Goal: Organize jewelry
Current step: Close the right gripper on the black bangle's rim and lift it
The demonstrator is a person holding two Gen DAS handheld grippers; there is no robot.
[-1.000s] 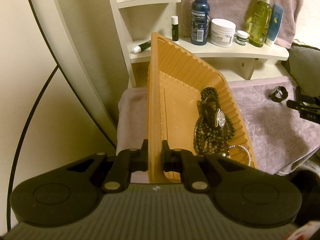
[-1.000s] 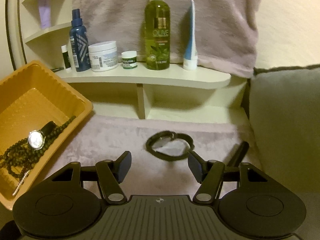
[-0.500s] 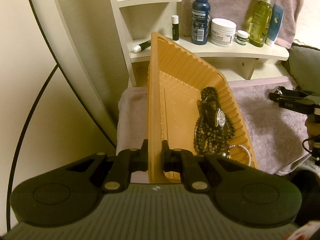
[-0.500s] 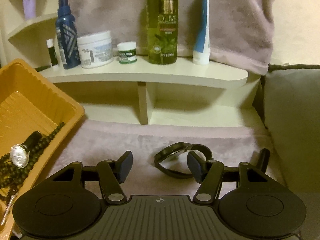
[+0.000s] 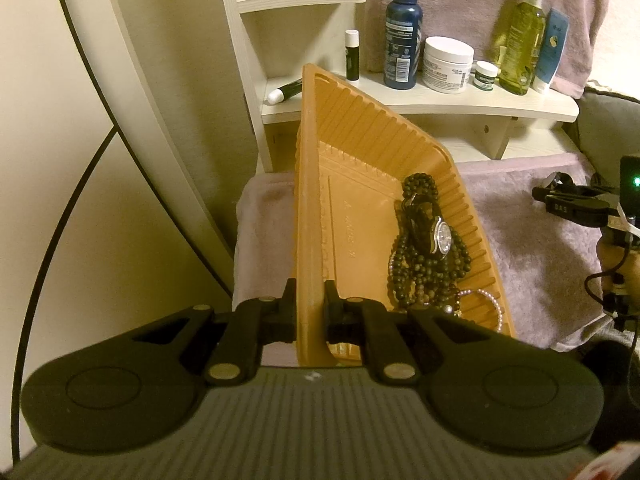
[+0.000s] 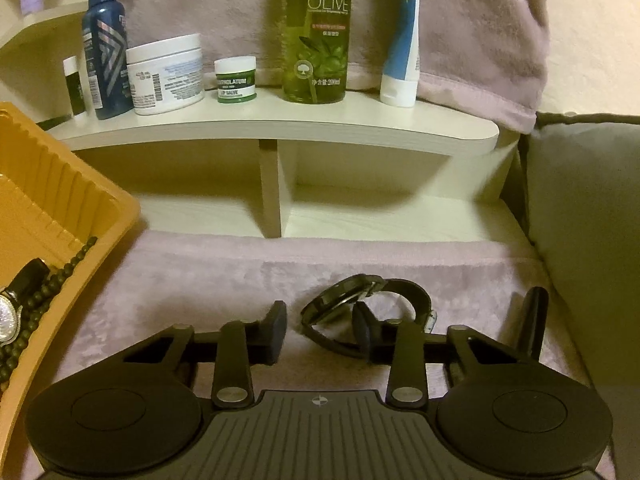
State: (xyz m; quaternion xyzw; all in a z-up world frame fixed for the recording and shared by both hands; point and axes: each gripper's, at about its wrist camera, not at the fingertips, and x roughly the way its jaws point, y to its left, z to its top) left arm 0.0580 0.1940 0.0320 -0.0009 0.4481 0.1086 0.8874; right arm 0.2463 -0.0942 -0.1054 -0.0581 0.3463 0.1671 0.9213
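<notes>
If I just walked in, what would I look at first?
Probably the big orange tray, tipped up by the left gripper pinching its rim, with dark beads and a silver watch piled inside. Next, the right gripper closing around a black watch on the fuzzy cloth.

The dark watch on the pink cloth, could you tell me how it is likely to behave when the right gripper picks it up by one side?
The watch would probably swing: its strap forms a loop, with the case on one side. The right gripper has just been closing, one of its fingers inside the loop. It shouldn't roll on the soft cloth.
</notes>
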